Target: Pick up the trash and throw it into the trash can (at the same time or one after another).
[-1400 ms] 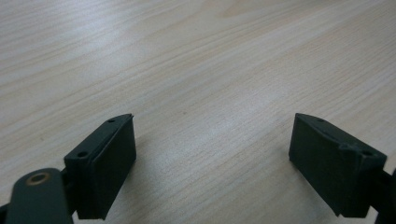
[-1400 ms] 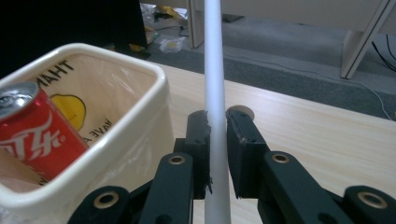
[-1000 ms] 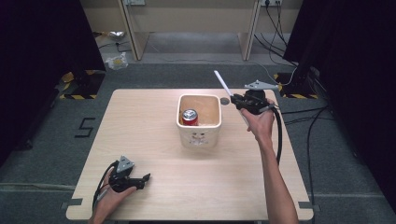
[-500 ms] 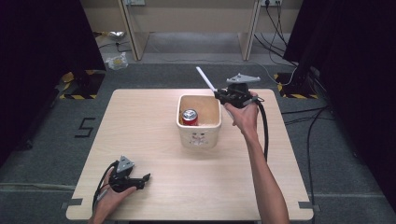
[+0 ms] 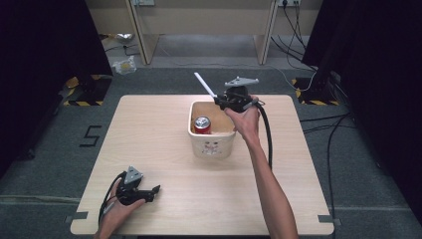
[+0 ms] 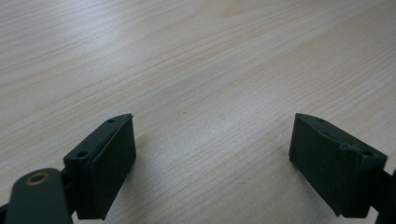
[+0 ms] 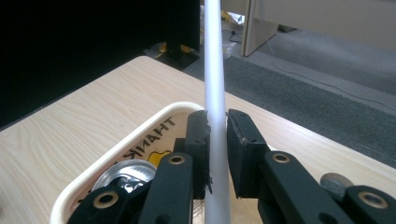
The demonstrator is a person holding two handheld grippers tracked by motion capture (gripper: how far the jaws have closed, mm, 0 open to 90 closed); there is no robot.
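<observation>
Light wood is what the whole table (image 5: 149, 149) is made of, and a cream tub (image 5: 211, 144) is seen sitting near its middle, toward the far side. A red soda can (image 5: 202, 124) is stood upright inside it, at the left end. Above the tub's far right corner the right gripper (image 5: 220, 101) is held up off the table, forearm stretched forward from the near edge and the wrist bent back a bit. A white straw (image 5: 204, 84) is pinched tight between its jaws, angled up and away to the far left; in the right gripper view the straw (image 7: 214, 93) is clamped on both sides with barely any gap. The left gripper (image 5: 155, 189) is rested on the near left of the table, jaws spread wide with just bare wood between them.
</observation>
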